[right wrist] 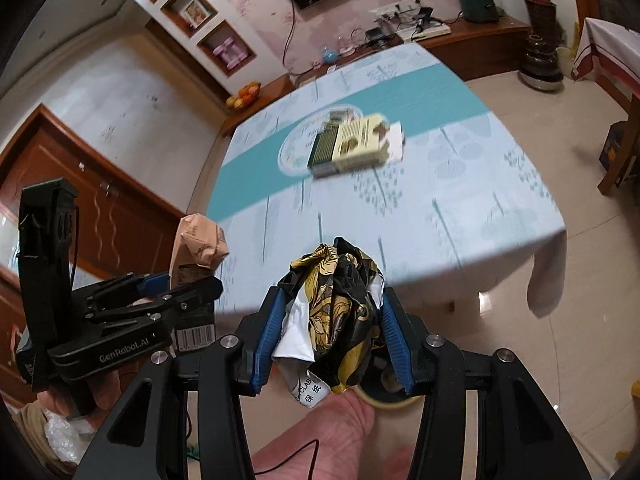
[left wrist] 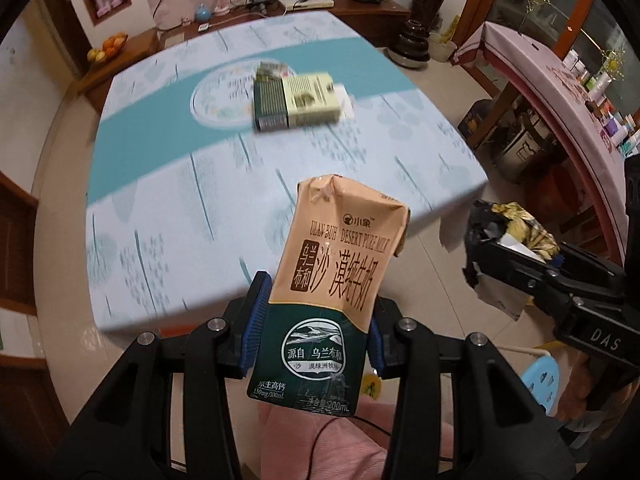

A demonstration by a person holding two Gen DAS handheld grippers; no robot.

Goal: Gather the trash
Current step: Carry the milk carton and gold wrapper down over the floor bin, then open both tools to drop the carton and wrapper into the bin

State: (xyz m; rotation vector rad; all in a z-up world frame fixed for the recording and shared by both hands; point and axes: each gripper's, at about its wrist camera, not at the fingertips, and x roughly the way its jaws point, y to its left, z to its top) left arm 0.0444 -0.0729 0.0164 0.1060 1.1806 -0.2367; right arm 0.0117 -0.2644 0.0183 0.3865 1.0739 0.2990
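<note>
My left gripper is shut on a crumpled milk carton, tan on top and dark green below, held upright in the air over the table's near edge. It also shows in the right wrist view. My right gripper is shut on a crumpled black and gold wrapper with white paper in it. That wrapper shows in the left wrist view at the right. A green and cream box lies on the middle of the table, also seen in the right wrist view.
The table has a light blue and teal cloth. A wooden sideboard with electronics stands behind it. A fruit bowl sits at the far left. A second cloth-covered table with bottles is at the right. A blue stool stands below.
</note>
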